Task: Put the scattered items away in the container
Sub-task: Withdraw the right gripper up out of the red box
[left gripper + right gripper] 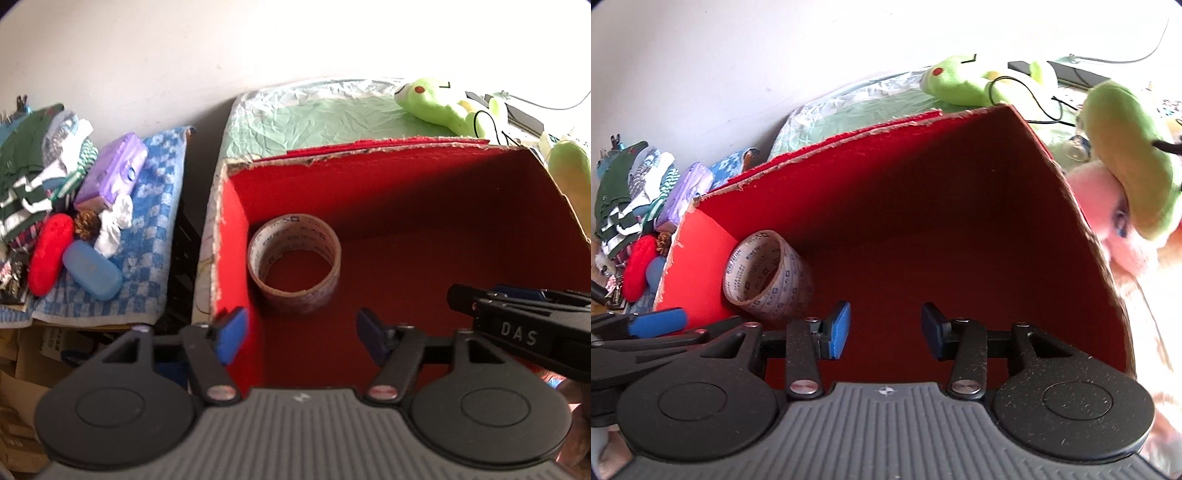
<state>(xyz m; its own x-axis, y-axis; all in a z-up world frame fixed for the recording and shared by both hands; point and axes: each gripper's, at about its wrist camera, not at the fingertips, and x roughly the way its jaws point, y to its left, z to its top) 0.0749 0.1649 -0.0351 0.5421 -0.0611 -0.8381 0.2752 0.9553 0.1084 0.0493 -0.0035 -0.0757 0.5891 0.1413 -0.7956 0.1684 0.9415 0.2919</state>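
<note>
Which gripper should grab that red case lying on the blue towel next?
Probably the left gripper: open, empty, on the box's side nearest the red case. The right gripper sits farther away.

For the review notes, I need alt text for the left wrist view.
A roll of tape lies in the left corner of a red-lined box, with the left gripper open and empty above it. The right gripper enters from the right; a green plush lies behind the box.

Left tongs (299,334) and right tongs (884,330) angle downward side by side, jaws parted, empty.
</note>
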